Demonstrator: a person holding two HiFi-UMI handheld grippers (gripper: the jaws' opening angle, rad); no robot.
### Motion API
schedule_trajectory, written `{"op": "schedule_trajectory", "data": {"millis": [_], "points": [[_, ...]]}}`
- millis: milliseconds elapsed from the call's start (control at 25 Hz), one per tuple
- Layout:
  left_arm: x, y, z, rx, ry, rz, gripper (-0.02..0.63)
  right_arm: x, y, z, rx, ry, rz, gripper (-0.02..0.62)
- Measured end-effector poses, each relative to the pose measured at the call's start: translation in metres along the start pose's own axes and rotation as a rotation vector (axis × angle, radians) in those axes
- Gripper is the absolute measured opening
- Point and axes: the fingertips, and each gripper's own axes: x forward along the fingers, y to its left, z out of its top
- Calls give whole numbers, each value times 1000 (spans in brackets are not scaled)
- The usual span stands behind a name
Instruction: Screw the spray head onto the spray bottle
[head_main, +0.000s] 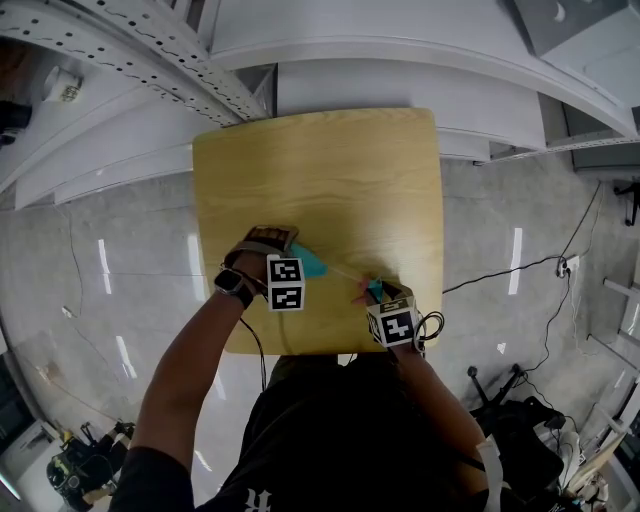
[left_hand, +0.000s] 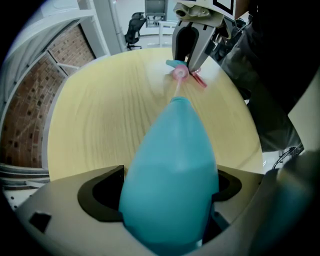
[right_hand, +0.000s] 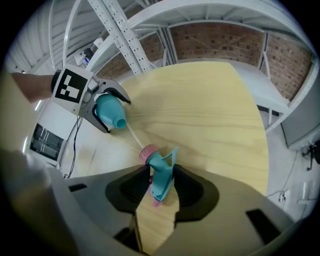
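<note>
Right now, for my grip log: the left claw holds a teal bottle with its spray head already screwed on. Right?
No. The left claw holds the teal bottle, but the spray head is not screwed on: it lies apart, between the right claw's jaws, only its tube reaching the bottle's neck. The right gripper view shows it.

No letters, numbers or brand names can be read anywhere. Only black-and-white square code patterns are shown, on the left cube (head_main: 285, 283) of the left gripper (head_main: 303, 262) and on the right cube (head_main: 393, 325) of the right gripper (head_main: 374, 291); no characters are contained in them. A small white emblem (head_main: 256, 497) is seen on the dark shirt (head_main: 330, 440) at the lower edge of the head view, but it is too small to be made out
</note>
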Motion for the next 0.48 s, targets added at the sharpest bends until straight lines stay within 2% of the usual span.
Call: {"op": "schedule_trajectory", "data": {"millis": [200, 320, 480], "points": [[-3, 2, -1, -26, -47, 14, 485, -11, -5, 0, 44, 8, 69, 143], [-6, 5, -4, -110, -96, 23, 482, -19, -15, -6, 88, -6, 83, 141], [-15, 4, -6, -221, -147, 19, 479, -46, -25, 5, 79, -68, 73, 141]]}}
